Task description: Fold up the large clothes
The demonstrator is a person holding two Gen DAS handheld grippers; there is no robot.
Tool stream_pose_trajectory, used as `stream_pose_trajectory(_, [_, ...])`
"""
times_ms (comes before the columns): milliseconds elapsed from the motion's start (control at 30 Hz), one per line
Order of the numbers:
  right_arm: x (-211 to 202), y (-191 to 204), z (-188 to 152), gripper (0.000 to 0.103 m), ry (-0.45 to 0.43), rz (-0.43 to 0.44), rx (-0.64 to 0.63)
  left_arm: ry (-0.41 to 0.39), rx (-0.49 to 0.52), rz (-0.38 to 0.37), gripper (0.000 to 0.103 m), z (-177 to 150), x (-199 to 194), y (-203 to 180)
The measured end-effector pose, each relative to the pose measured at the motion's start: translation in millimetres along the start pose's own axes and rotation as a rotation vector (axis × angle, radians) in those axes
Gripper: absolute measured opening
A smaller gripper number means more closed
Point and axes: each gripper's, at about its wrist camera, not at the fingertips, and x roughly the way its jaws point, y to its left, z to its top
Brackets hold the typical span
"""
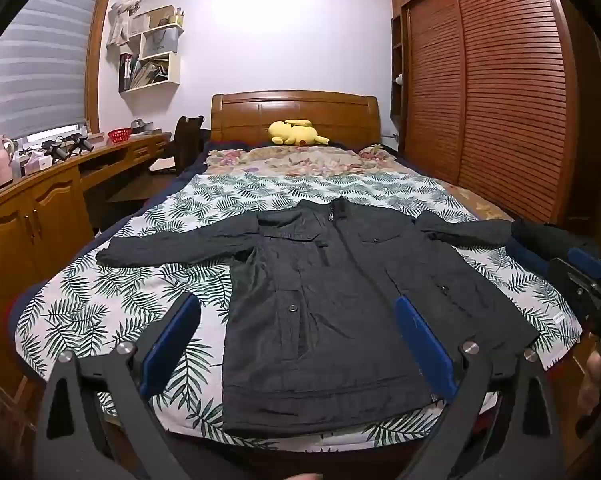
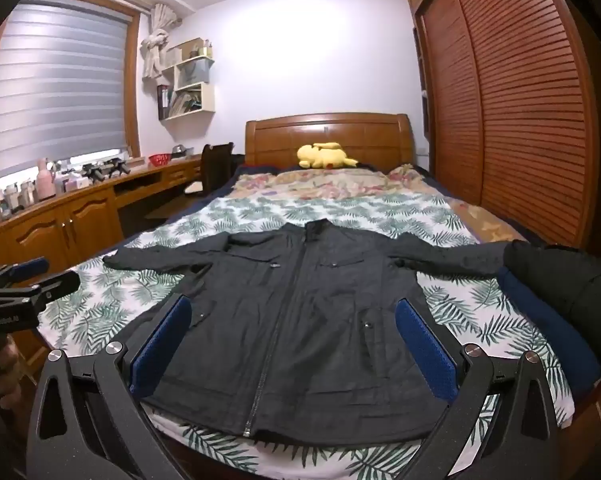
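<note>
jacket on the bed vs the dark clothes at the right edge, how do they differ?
The jacket lies spread flat, front up, sleeves out to both sides; the pile is bunched in a heap. The jacket sits mid-bed on the leaf-print sheet; the pile sits at the bed's right edge. The jacket is one dark grey piece; the pile shows black over navy. Both are dark, and neither claw, left or right, touches either.

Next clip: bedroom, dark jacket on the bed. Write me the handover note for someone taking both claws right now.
Left claw: open, empty, hovering above the jacket's hem.
Right claw: open, empty, also near the hem.
Dark jacket: flat on the leaf-print sheet, zipped, front up, both sleeves spread out, collar toward the headboard.
Done: jacket laid out.
Left: every fold; likely sleeves in first.
</note>
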Motion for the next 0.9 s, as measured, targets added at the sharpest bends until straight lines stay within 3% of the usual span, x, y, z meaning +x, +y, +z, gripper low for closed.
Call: stream_pose_trajectory(900, [-1.7,-1.4,-0.9,0.103,-0.008,0.008,0.013,-0.004,0.027,0.001,0.099,0.9,-7.6,-5.7])
